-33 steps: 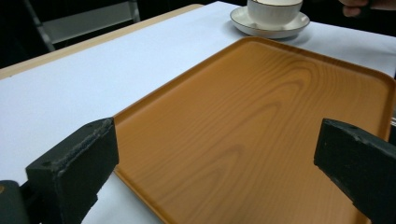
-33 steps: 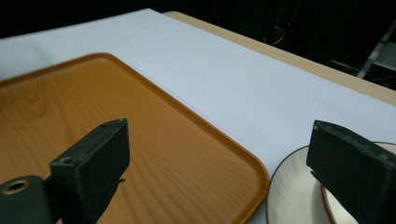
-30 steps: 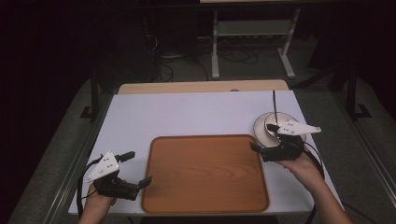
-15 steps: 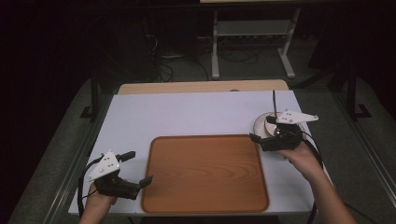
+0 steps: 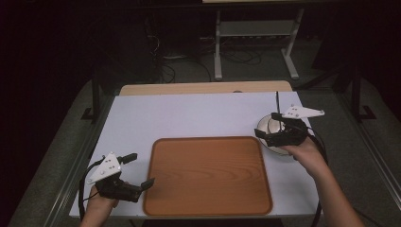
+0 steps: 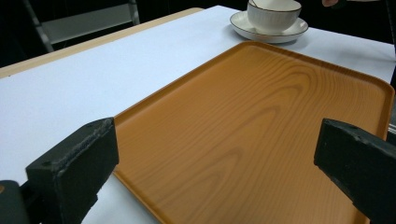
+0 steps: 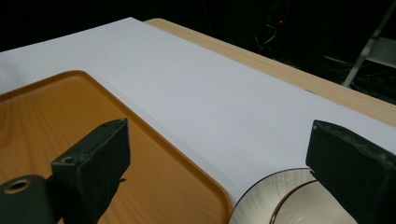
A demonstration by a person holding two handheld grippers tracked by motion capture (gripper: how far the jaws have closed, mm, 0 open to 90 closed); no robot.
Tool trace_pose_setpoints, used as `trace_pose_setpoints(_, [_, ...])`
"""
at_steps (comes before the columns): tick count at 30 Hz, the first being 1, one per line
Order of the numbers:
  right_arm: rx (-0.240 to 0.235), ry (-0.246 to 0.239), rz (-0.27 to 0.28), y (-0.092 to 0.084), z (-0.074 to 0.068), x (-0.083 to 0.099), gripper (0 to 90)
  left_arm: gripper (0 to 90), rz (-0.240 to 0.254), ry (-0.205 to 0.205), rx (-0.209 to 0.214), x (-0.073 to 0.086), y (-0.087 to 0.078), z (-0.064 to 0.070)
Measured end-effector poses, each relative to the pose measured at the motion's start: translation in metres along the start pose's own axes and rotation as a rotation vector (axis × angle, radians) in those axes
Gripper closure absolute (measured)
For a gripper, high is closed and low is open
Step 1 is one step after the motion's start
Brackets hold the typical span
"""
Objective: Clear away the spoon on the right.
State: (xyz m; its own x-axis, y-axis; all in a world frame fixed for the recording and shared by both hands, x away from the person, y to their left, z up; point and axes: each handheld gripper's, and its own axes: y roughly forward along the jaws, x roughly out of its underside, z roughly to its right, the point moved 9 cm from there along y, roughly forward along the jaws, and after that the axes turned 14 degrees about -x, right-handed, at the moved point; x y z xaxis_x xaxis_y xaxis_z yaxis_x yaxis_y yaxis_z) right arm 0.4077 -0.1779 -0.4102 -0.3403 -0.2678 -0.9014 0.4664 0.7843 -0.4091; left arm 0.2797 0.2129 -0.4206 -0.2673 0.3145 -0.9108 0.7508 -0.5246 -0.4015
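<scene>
White worktop (image 5: 189, 116) is carrying everything. Right tongs (image 5: 279, 133), gaping wide and gripping nothing, are hovering right over the bowl (image 6: 274, 13) on its saucer (image 6: 243, 25); left tongs (image 5: 135, 172), also gaping, are idling at the tray's (image 5: 208, 175) eight o'clock, far off.

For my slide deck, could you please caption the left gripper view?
Open hand-held gripper faces an empty wooden tray; a bowl sits on a saucer beyond.
</scene>
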Motion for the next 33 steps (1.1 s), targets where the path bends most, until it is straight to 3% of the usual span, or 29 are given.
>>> trace_pose_setpoints(17, [0.018, 0.039, -0.021, 0.000, 0.023, -0.013, 7.1, 0.0, 0.000, -0.003, -0.001, 0.000, 0.000, -0.001])
trace_pose_setpoints(28, [0.049, 0.087, -0.062, 0.006, 0.050, -0.016, 21.1, 0.0, -0.001, -0.006, 0.000, 0.000, 0.000, -0.001])
trace_pose_setpoints(33, [0.115, 0.090, -0.098, 0.006, 0.066, -0.016, 40.0, 0.0, -0.002, -0.006, 0.004, 0.001, 0.001, -0.001])
